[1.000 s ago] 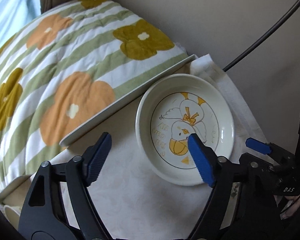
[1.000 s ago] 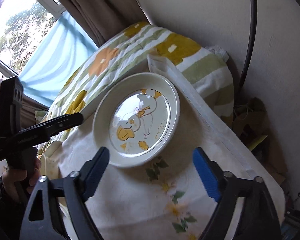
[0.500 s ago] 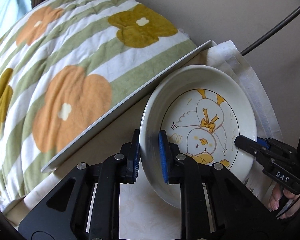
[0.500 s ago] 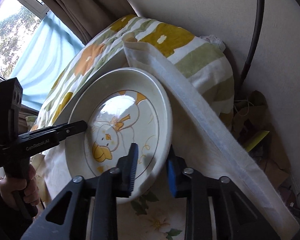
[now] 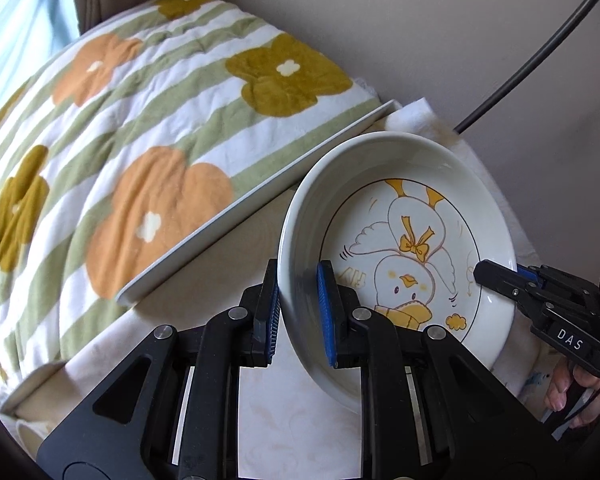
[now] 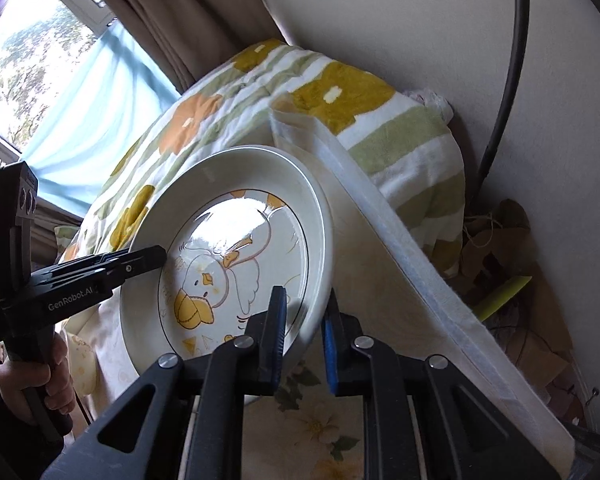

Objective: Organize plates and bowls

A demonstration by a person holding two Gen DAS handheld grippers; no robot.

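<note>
We had just closed both grippers, left gripper (image 5: 298, 312) and right gripper (image 6: 303, 334), pinching opposite rims of the plate (image 5: 396, 240); it could now be lifted.

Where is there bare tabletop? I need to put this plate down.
Bare cloth lies under and in front of the plate, between the white tray edge and the flower print. The blanket side is crowded.

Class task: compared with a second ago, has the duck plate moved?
Yes. The duck plate, clamped by both grippers, has tipped up off the tablecloth, its rim risen toward the white tray edge.
</note>
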